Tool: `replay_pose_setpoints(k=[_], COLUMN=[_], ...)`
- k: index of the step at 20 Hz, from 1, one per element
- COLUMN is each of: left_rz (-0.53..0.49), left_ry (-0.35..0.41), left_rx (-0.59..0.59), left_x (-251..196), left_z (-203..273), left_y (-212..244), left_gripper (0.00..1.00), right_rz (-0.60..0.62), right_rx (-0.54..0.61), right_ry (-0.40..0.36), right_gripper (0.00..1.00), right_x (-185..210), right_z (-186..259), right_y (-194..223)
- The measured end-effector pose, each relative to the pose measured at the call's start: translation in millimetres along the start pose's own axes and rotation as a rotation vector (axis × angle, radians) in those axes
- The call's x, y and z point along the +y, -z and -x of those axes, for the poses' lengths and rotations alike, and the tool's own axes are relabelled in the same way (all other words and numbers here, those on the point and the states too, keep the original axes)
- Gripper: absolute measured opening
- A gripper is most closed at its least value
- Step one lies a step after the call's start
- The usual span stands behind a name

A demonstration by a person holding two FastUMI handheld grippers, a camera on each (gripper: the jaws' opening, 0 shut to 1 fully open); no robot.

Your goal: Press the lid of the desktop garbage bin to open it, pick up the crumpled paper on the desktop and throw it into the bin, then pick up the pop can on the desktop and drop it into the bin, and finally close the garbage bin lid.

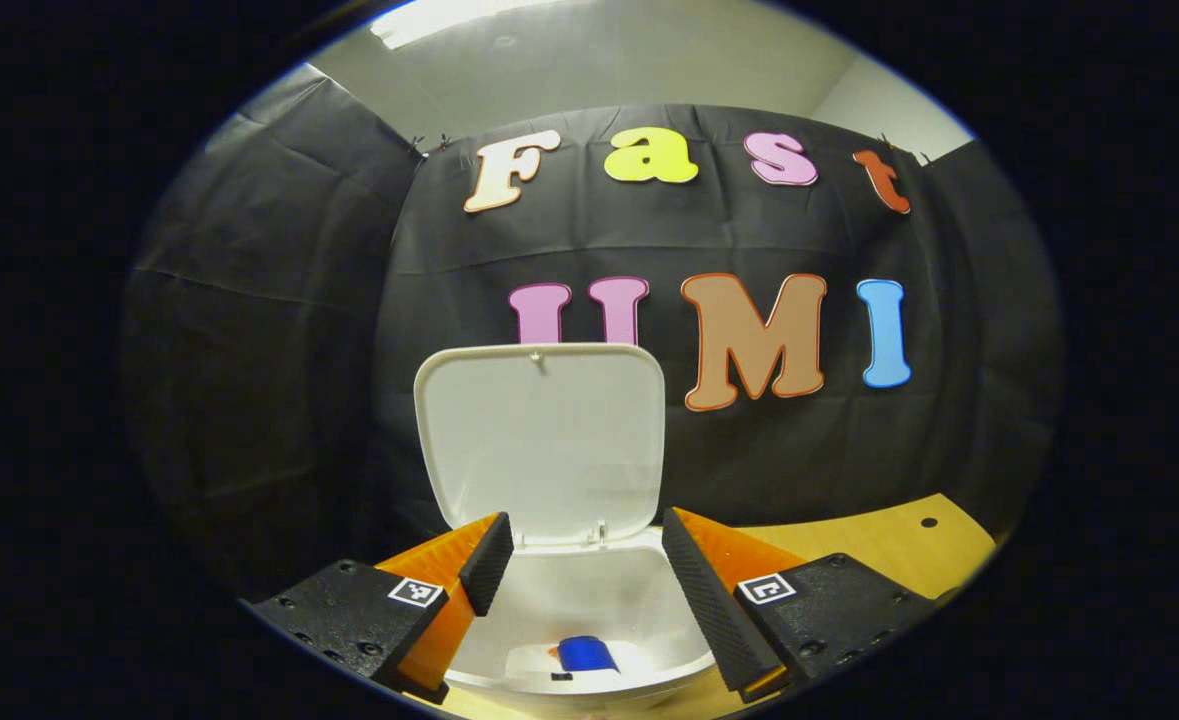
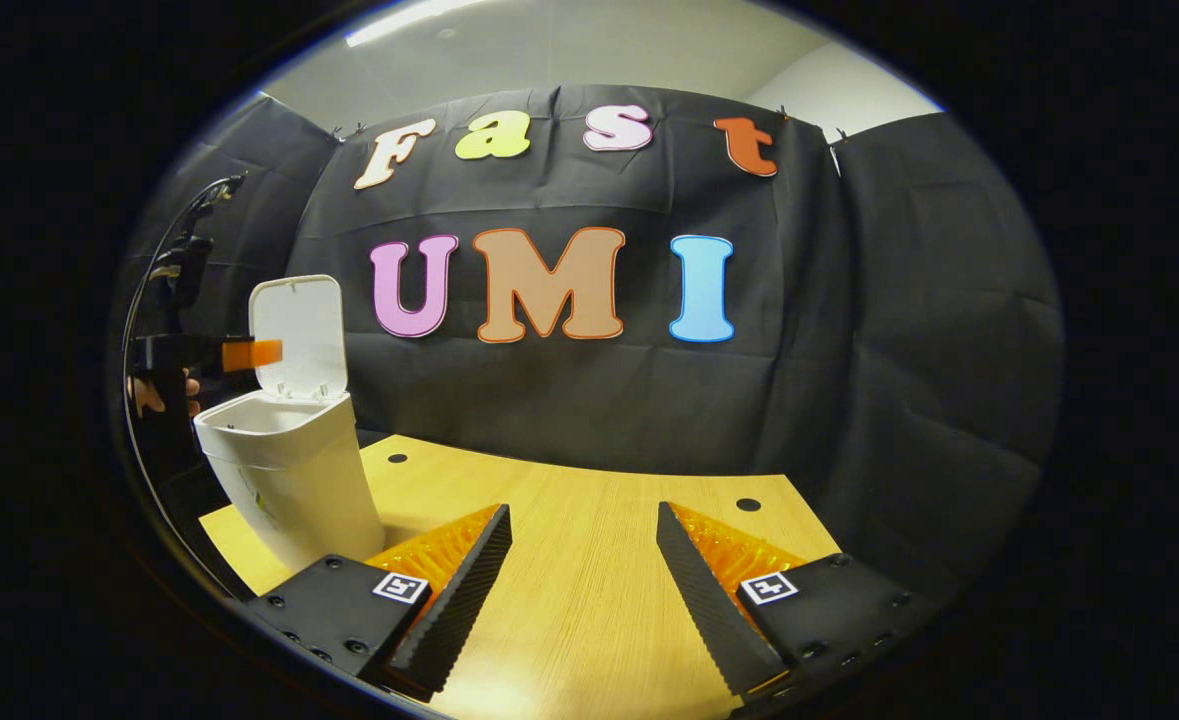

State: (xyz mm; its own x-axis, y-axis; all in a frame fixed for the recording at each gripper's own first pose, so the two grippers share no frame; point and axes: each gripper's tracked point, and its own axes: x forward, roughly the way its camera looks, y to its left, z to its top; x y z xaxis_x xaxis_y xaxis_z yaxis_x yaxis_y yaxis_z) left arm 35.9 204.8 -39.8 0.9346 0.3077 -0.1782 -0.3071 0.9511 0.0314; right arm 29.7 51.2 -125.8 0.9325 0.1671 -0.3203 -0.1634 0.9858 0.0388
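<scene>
Left gripper view: left tongs [image 1: 586,570] apart above open bin [image 1: 589,610] | blue can [image 1: 587,654] inside, label unreadable | right tongs [image 2: 584,575] apart

We are seeing a white garbage bin [image 1: 589,610] with a white lid [image 1: 541,440], a blue pop can [image 1: 587,654] inside, lower centre, and a light wood-grain desktop [image 2: 589,560].

Left hand-held gripper [image 1: 586,570]: ribbed pads, screwed black mounts, square tag markers.

White bin [image 2: 289,470] on desk, lid [image 1: 541,440] upright (open), blue can [image 1: 587,654] inside.
</scene>
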Motion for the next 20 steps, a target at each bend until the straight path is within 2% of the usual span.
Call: replay_pose_setpoints(k=[7, 13, 16, 20], left_rz=[0.020, -0.012, -0.019, 0.013], left_ry=[-0.002, 0.004, 0.012, 0.010], left_rx=[-0.057, -0.175, -0.175, -0.061], left_x=[15.4, 23.4, 23.7, 29.0], left_z=[-32.1, -62.4, -88.5, -117.1], left_y=[-67.0, -120.1, -123.9, -97.0], left_gripper=[0.91, 0.90, 0.90, 0.92], right_rz=[-0.022, -0.043, -0.050, -0.045], right_rx=[0.016, 0.027, 0.031, 0.033], right_ry=[0.031, 0.088, 0.109, 0.134], right_gripper=[0.98, 0.98, 0.98, 0.98], right_x=[-9.9, -24.4, -27.8, -30.0], right_z=[-1.3, 2.4, 5.0, 8.9], right_y=[8.5, 13.0, 14.9, 16.5])
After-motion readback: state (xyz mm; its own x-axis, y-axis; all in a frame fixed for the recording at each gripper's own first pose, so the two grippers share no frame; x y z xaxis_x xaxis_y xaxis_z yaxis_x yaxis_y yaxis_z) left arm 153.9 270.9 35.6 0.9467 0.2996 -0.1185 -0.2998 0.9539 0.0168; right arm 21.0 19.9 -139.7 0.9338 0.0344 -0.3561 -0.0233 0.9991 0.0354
